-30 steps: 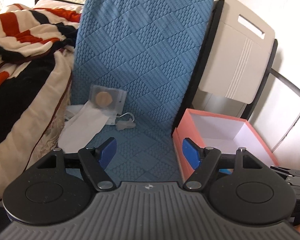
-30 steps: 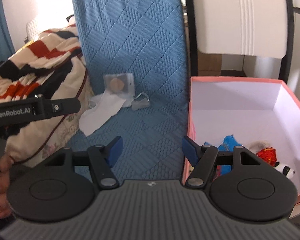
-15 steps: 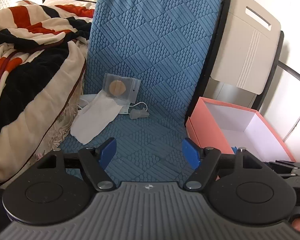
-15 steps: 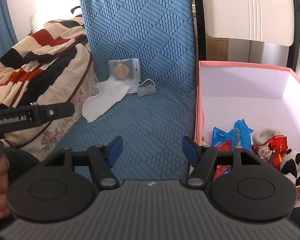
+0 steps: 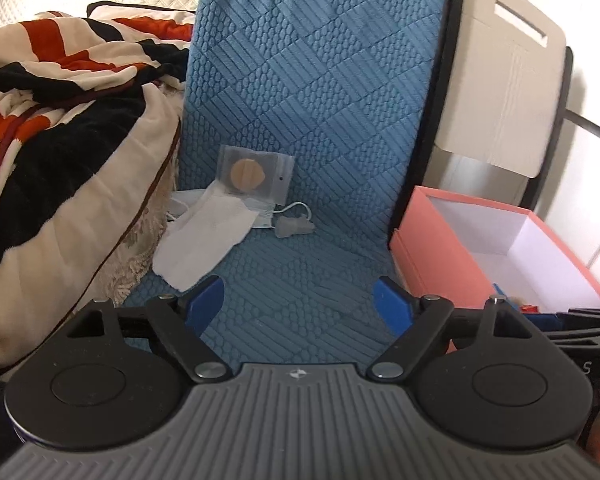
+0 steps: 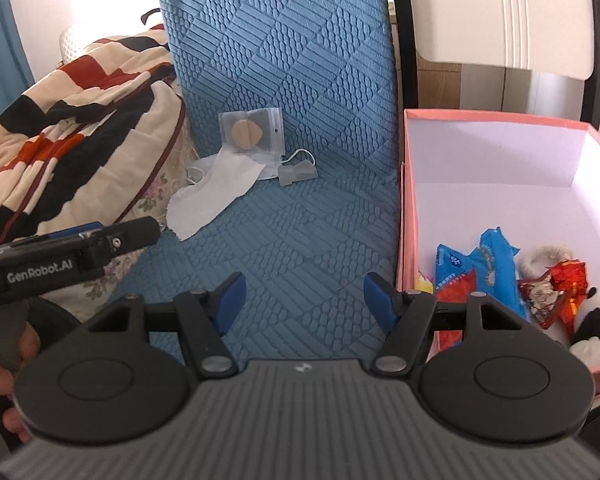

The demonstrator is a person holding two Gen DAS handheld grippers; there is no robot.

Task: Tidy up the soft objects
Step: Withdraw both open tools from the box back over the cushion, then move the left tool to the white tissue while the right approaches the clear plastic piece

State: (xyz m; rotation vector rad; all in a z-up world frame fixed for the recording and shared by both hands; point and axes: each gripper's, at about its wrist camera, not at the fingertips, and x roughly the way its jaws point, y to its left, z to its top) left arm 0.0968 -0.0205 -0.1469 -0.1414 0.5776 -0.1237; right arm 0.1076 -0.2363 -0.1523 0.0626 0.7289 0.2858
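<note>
Left tool (image 5: 298, 300): I read its jaws wide apart with nothing between them; they have just been opening. It hangs over the blue quilted cover (image 5: 300, 128), at that cover's near end.
Right tool (image 6: 302, 294): I read its jaws parted and empty, over the near end of the blue quilted cover, just left of the pink box (image 6: 496, 118).
White cloth (image 6: 216, 186): lies flat on the blue quilted cover toward its left edge, partly under the clear packet.
Clear packet (image 6: 250, 132): holds a tan round piece; it leans where the blue quilted cover turns upward, touching the white cloth.
Small clear plastic piece with cord (image 6: 296, 172): on the blue quilted cover, just right of the white cloth.
Pink box: open, white inside, touching the right edge of the blue quilted cover.
Box contents: blue wrappers (image 6: 484, 264), a red wrapper (image 6: 556, 292) and a panda plush (image 6: 592, 328) at the near end of the pink box.
Striped blanket (image 5: 60, 128): heaped against the left edge of the blue quilted cover.
White panel (image 5: 504, 68): upright behind the pink box, right of the blue quilted cover.
Hand (image 6: 4, 364): I see a person's fingers at the left tool's grip, left of the blue quilted cover.
</note>
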